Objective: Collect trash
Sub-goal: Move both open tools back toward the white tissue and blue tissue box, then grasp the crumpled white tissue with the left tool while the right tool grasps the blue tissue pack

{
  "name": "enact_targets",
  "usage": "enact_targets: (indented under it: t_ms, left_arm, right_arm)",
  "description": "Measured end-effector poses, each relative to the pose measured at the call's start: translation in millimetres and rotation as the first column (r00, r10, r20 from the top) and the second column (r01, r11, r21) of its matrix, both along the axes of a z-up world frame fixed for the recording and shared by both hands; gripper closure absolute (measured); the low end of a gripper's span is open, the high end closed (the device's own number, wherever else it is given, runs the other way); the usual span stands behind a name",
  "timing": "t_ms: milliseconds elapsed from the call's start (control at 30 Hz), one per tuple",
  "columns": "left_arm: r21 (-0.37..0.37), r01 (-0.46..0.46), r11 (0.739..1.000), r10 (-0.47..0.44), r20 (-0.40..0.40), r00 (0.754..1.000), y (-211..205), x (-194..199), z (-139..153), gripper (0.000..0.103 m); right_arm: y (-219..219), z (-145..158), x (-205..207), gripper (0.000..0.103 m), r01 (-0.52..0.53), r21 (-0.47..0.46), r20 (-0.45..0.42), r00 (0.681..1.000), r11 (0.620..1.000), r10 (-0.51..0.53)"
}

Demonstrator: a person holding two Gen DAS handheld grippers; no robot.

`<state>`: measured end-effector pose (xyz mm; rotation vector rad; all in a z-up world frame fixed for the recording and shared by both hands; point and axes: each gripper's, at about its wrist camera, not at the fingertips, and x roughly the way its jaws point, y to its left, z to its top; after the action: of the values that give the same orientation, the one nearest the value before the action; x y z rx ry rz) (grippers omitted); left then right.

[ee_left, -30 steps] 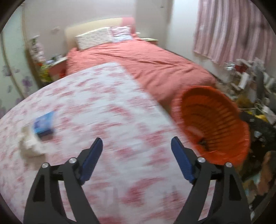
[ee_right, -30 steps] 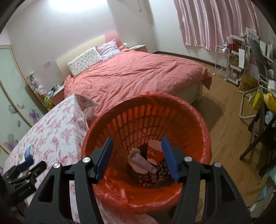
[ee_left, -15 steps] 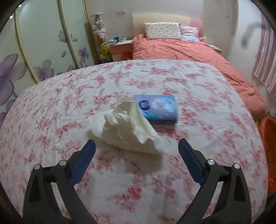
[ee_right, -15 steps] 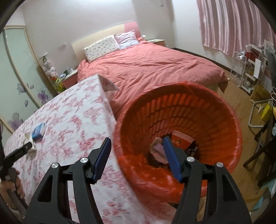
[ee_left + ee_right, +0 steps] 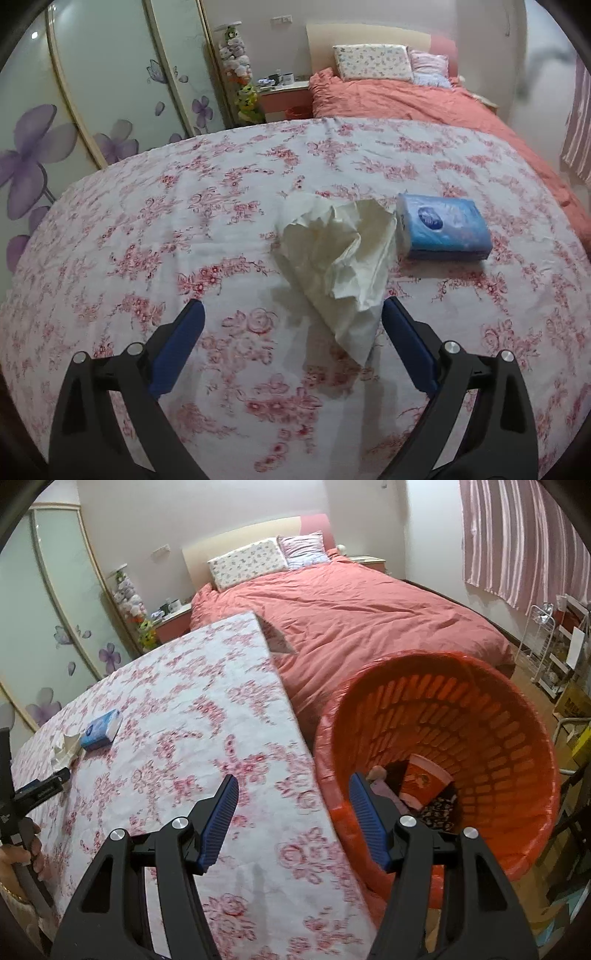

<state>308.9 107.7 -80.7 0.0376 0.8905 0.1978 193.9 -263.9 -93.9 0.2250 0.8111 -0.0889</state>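
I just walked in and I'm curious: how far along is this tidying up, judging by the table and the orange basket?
Some looks done: the orange basket beside the table already holds a red paper cup and other scraps. In hand: nothing yet; the left gripper is open, its jaws either side of the crumpled tissue without touching. The right gripper is open and empty. Left: grab the tissue and drop it in. The blue tissue pack may stay.

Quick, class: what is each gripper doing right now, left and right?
Left gripper: open wide, empty, just short of the crumpled tissue.
Right gripper: open, empty, between the table and the orange basket.
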Motion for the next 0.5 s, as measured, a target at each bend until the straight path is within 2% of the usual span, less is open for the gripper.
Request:
enact_targets:
  t_ms: [100, 233, 333, 433, 467, 500]
  left_arm:
    - [-0.029, 0.038, 0.999, -0.037, 0.033, 0.999, -1, 0, 6, 0.008]
    - [-0.019, 0.068, 0.997, -0.068, 0.029, 0.997, -13, 10, 6, 0.011]
    - [-0.011, 0.079, 0.997, -0.079, 0.003, 0.997, -19, 22, 0, 0.021]
    - [-0.015, 0.061, 0.998, -0.062, -0.027, 0.998, -16, 30, -7, 0.039]
    - [-0.027, 0.054, 0.998, -0.055, -0.035, 0.998, -13, 32, -9, 0.047]
    - [-0.051, 0.047, 0.998, -0.049, -0.028, 0.998, -7, 31, -9, 0.051]
  right_arm:
    - [9, -3, 4, 0.04, -0.016, -0.002, -0.011, 1.0, 1.0, 0.016]
    - [17, -2, 5, 0.041, -0.033, -0.015, -0.016, 0.999, 0.999, 0.033]
    - [20, -2, 7, 0.041, -0.037, -0.02, -0.018, 0.999, 0.999, 0.037]
    - [23, -2, 8, 0.041, -0.044, -0.028, -0.022, 0.999, 0.999, 0.043]
    - [25, -2, 9, 0.041, -0.047, -0.031, -0.024, 0.999, 0.998, 0.046]
    - [27, -3, 9, 0.041, -0.05, -0.033, -0.025, 0.998, 0.998, 0.049]
